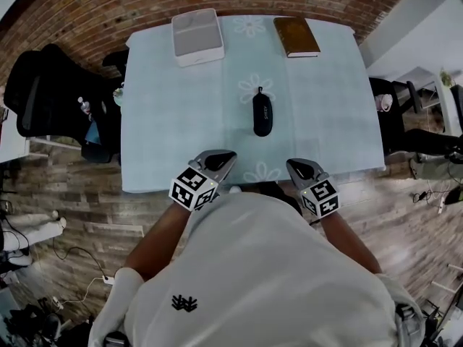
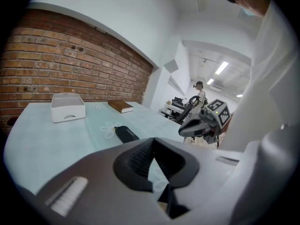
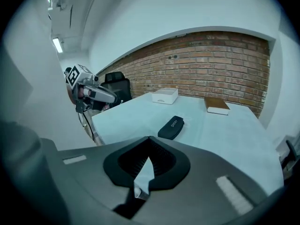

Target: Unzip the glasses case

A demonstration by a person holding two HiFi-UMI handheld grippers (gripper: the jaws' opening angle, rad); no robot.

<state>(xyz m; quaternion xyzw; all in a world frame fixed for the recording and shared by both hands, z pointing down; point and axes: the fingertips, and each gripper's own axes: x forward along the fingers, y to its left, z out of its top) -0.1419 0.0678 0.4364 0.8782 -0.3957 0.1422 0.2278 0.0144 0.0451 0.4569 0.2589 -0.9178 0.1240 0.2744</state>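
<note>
A black zipped glasses case (image 1: 262, 114) lies lengthwise near the middle of the table's light blue cloth (image 1: 173, 129), its zip pull pointing to the far side. It also shows in the left gripper view as the case (image 2: 125, 133) and in the right gripper view as the case (image 3: 171, 127). My left gripper (image 1: 221, 157) and right gripper (image 1: 298, 168) hover at the table's near edge, well short of the case and either side of it. Both have their jaws together with nothing between them. The left gripper (image 2: 153, 142) sees the right one (image 2: 199, 125) beside it.
A white box (image 1: 197, 36) stands at the far left of the table and a brown book (image 1: 296, 36) at the far right. A black office chair (image 1: 43, 96) stands left of the table, more chairs (image 1: 394, 107) at the right. A brick wall (image 3: 211, 50) runs behind.
</note>
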